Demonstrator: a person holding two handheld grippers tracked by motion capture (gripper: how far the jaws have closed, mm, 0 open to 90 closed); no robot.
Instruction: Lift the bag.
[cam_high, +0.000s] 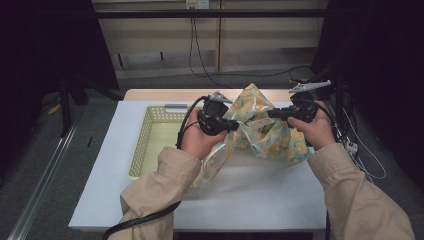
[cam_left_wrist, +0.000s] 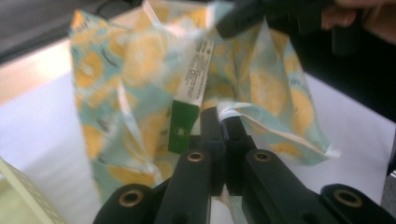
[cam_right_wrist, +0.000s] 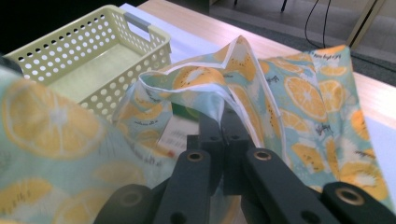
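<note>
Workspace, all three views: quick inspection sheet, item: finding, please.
Surface: white table top, wooden strip along its far edge.
Job's things: orange-print cloth bag held up between both grippers above the table; a green-and-white tag hangs on it.
Clutter: pale yellow perforated basket on the table's left part; contents cannot be told.
Grippers: left gripper shut on the bag's white-hemmed edge; right gripper shut on another part of the hem.
Cables: black cable trails from the left gripper under the sleeve; more cables hang at the back wall and lie at the right of the table.
Surroundings: grey floor, pale wall panels behind, dark at both sides.
</note>
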